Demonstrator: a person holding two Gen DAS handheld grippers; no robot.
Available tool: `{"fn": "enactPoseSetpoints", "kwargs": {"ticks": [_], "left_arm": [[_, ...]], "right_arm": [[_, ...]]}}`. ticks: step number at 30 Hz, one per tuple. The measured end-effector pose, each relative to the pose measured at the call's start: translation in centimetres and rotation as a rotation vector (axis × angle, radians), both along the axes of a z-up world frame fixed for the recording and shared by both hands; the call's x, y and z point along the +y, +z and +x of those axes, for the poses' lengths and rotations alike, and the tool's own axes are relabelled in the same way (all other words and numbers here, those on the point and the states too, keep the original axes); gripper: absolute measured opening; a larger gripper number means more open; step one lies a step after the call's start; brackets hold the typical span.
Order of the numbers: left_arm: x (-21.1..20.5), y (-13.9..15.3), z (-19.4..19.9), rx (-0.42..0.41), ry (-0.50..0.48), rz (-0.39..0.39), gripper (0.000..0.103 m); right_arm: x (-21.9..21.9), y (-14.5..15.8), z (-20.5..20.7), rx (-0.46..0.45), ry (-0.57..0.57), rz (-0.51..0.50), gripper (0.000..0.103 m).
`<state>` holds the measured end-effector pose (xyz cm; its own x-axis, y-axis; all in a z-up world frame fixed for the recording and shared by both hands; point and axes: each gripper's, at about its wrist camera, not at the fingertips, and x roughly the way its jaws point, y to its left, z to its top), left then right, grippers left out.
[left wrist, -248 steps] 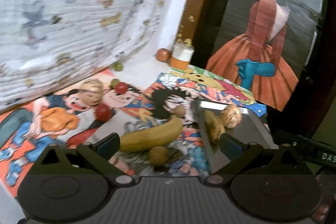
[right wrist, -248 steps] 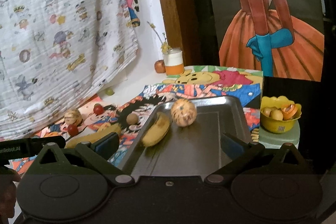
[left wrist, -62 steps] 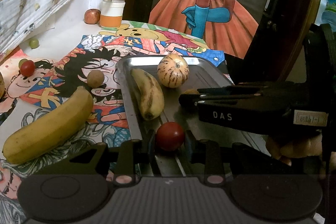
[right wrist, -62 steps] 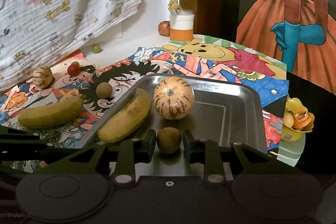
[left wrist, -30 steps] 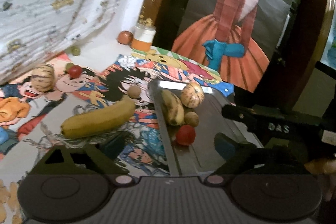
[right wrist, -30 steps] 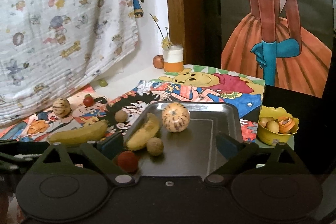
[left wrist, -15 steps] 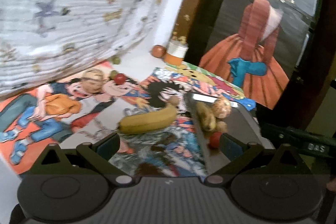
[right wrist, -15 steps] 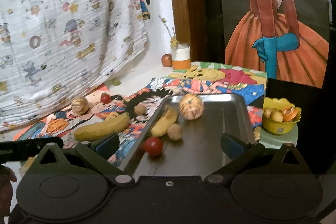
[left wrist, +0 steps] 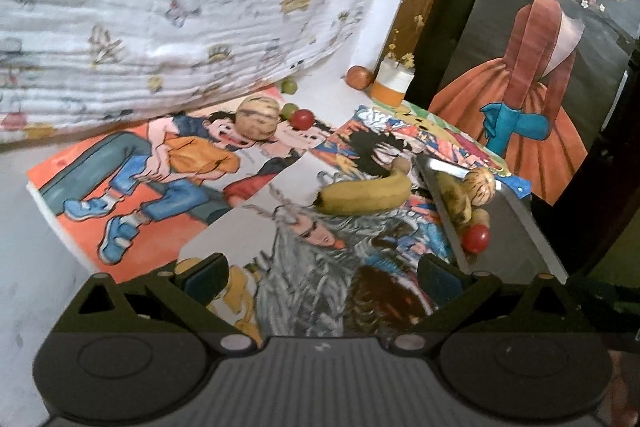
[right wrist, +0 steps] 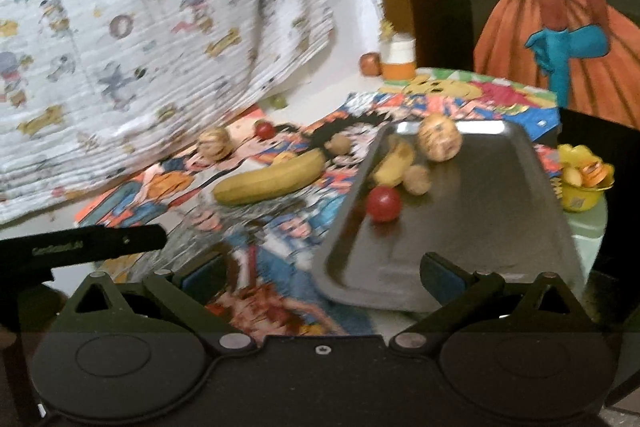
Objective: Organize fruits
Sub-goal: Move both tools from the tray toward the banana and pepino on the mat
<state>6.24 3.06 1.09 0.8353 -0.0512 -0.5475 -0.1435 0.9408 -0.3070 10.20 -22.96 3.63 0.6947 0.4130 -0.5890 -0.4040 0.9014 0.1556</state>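
On the metal tray point(right wrist: 500, 211) sit a red tomato point(right wrist: 383, 204), a brown fruit point(right wrist: 416, 179), a banana point(right wrist: 394, 159) and a striped melon point(right wrist: 439, 137); left of the tray lies another banana point(right wrist: 269, 179).

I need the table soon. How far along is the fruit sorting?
Four fruits sit in the metal tray, among them a tomato. Both grippers, left and right, are open and empty. Left on the mat: a banana, a striped melon and a few small fruits.
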Motion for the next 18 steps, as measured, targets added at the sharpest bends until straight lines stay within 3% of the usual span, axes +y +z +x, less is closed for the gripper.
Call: {"fn": "enactPoseSetpoints", "kwargs": {"ticks": [14, 18], "left_arm": [[3.6, -1.1, -0.7, 0.027, 0.053, -0.042, 0.103], [4.7, -1.1, -0.2, 0.025, 0.056, -0.04, 0.103]], "right_arm": [[5.3, -1.2, 0.9, 0.076, 0.136, -0.046, 0.102], [6.6, -0.8, 2.1, 0.104, 0.158, -0.017, 0.102]]}}
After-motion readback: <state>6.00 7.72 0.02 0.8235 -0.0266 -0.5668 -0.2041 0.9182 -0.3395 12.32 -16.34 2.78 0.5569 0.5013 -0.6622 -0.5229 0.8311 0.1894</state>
